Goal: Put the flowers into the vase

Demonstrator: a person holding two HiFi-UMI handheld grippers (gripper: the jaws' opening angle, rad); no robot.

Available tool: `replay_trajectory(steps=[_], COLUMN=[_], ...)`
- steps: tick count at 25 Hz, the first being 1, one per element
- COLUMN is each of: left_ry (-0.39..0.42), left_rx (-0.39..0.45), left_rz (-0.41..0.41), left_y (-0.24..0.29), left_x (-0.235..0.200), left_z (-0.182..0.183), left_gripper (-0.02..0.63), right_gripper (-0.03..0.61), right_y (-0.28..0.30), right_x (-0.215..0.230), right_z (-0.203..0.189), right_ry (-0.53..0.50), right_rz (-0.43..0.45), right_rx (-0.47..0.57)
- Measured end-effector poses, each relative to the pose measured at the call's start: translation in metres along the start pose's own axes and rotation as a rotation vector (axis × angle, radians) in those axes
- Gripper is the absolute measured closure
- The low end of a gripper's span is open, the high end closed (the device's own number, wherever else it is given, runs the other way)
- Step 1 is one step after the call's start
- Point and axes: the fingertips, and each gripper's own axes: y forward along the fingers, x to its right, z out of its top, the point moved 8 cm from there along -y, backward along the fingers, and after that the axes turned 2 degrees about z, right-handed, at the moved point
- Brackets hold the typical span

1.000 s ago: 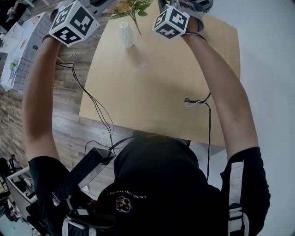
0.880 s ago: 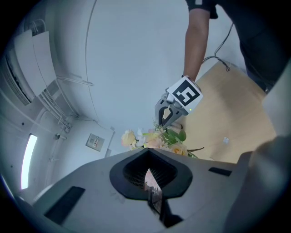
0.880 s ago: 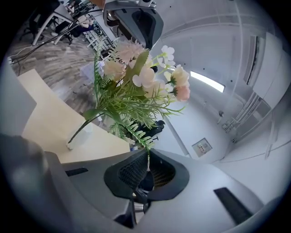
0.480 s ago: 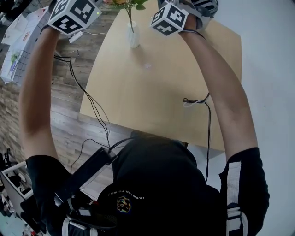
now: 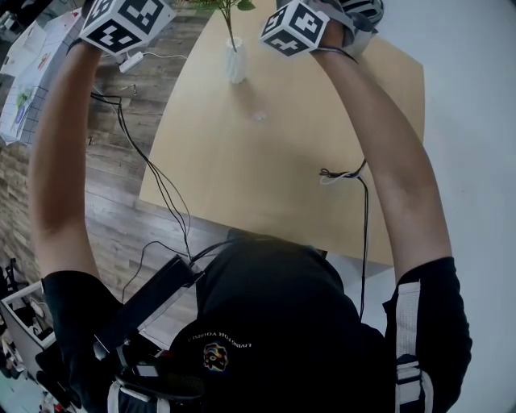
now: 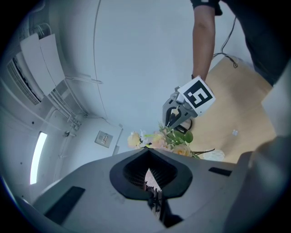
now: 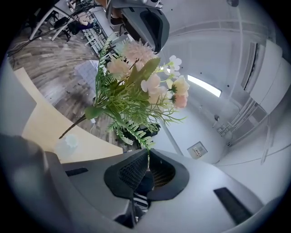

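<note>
A white vase (image 5: 236, 63) stands on the pale wooden table (image 5: 322, 145) at the far side. A bunch of artificial flowers (image 7: 136, 86), pink and cream blooms with green fern, hangs above it, and its stem (image 5: 230, 28) runs down to the vase mouth. How deep the stem goes is hidden. My right gripper (image 7: 148, 152) is shut on a fern tip of the bunch. My left gripper (image 6: 148, 154) is shut with a sliver of pink bloom between its pads. In the head view only the two marker cubes show, left (image 5: 125, 22) and right (image 5: 294, 28).
A black cable (image 5: 347, 173) lies across the table's right part, and a small white scrap (image 5: 260, 116) lies near the vase. Wooden floor (image 5: 121, 177) with trailing wires lies left of the table; papers (image 5: 24, 89) are at the far left.
Both grippers have risen and moved away toward the top of the head view with the flowers. The stem has swung from beside the vase to its mouth.
</note>
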Motion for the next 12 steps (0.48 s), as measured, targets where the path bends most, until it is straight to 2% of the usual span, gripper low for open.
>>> replay_trajectory(steps=[12], left_ry=[0.023], left_rx=[-0.003], left_rz=[-0.005], left_y=[0.019], left_x=[-0.007], left_z=[-0.015], left_gripper=[0.611], right_gripper=[0.554], right_y=[0.022], right_x=[0.000], right_z=[0.000], right_ry=[0.007], right_rz=[-0.026], right_rx=[0.015])
